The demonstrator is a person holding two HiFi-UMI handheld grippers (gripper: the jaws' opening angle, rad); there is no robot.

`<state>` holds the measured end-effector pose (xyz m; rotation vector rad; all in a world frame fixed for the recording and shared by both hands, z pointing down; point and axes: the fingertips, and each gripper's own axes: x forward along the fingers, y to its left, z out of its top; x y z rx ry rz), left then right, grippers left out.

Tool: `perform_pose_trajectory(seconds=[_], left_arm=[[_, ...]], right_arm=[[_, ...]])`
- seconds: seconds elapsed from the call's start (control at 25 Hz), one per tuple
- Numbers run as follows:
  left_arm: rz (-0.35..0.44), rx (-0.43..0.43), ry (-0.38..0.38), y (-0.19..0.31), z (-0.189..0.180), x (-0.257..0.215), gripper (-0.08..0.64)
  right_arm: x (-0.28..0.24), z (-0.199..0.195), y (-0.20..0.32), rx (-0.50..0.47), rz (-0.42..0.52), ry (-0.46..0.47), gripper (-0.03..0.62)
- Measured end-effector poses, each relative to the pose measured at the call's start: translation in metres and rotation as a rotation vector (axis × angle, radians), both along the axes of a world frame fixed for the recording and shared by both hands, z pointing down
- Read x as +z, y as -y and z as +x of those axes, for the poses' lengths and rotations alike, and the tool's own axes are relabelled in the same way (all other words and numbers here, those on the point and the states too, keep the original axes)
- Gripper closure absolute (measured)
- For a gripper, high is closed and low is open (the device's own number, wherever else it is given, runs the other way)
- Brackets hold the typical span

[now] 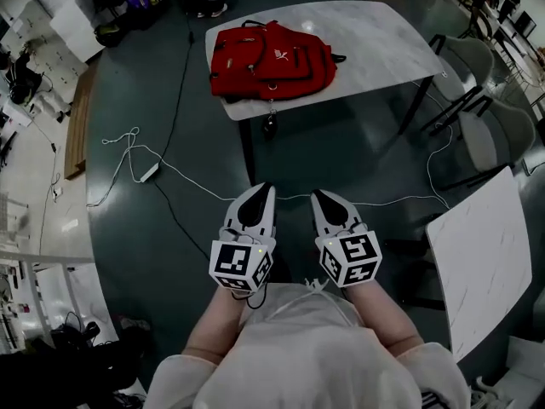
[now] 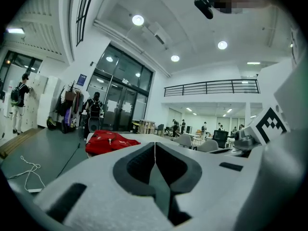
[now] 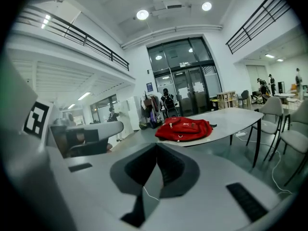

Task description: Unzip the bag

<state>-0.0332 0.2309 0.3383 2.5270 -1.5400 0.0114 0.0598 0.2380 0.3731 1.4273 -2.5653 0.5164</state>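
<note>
So at this point nothing had been touched. The person stood well back from the white table (image 1: 375,41), with both tools tucked in close to the body and pointing forward, which to me looked like a plain carrying pose for walking up, not a reach.

The left gripper (image 1: 265,189) had its jaws pressed together with nothing between them, and its own view showed just a thin seam where the dark pads met. Same for the right gripper (image 1: 318,196): jaws together, empty. Closed made sense, since nothing was near enough to grab.

The red backpack (image 1: 272,60) lay flat on the table's left end, close to the near edge and well apart from both grippers. It faced front-up, with a white logo on the front pocket. A dark bit, a strap or tag, I couldn't tell which, hung over the table edge towards the floor. From the right gripper view I could make out a couple of small pale pulls on the front, but the zip lines were too small to tell whether they were closed.

My guess is it was parked near the edge so the zips could be reached from the standing side. A white cable (image 1: 170,167) trailed over the dark floor between person and table, so watch your feet there.
</note>
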Motion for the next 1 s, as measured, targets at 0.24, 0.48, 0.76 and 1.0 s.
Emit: perform_pose_trajectory(seconds=[0.24,0.48,0.76,1.0], left_arm=[[-0.033,0.024,-0.023,0.097,-0.064,0.001,0.537],[-0.064,0.066,-0.029,0.169,-0.110,0.001,0.537],[-0.144,0.076,-0.034,0.206,-0.127,0.034,0.537],[-0.197,0.076,-0.006,0.235,-0.125,0.061,0.537]], right_arm=[[0.002,-0.053,0.087,0.050,-0.031,-0.016,0.565],[0.005,-0.097,0.153,0.088,-0.070,-0.033,0.565],[0.023,-0.116,0.195,0.094,-0.132,-0.057,0.565],[0.048,-0.115,0.238,0.089,-0.175,-0.073,0.565]])
